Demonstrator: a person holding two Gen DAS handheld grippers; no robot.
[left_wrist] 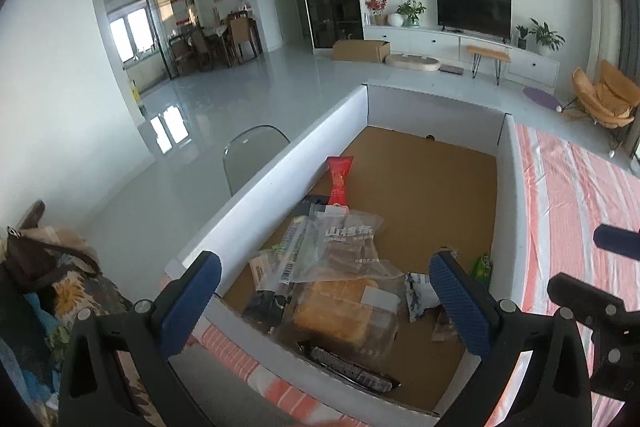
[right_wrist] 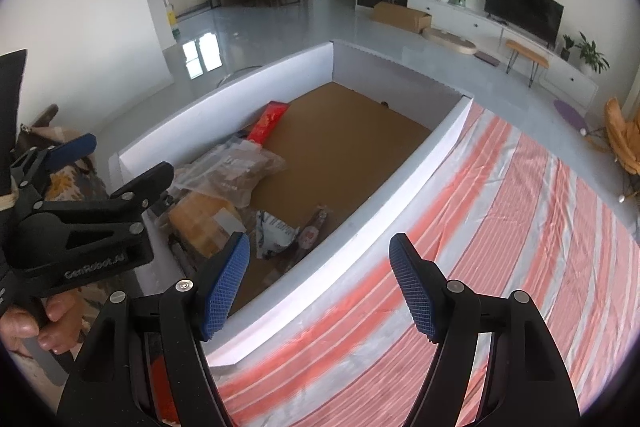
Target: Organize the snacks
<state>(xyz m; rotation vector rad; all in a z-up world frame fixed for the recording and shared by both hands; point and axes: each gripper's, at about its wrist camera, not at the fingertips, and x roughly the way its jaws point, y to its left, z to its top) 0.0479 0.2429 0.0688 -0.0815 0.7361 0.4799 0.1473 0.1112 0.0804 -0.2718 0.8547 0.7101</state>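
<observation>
Both the left tongs [left_wrist: 326,293] and right tongs [right_wrist: 320,281] were held released and empty, the snacks [left_wrist: 340,267] were seen heaped in the near corner of the white box [left_wrist: 280,163], and crushing of the bagged bread [left_wrist: 340,311] was judged likely if gripped too firmly.

We see snack packets [left_wrist: 340,267] piled flat in the near left corner of the white-walled box [left_wrist: 280,163].

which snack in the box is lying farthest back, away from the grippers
The red packet, lying alone near the box's left wall. The clear bags, the bread and the dark wrappers all pile at the near end.
</observation>
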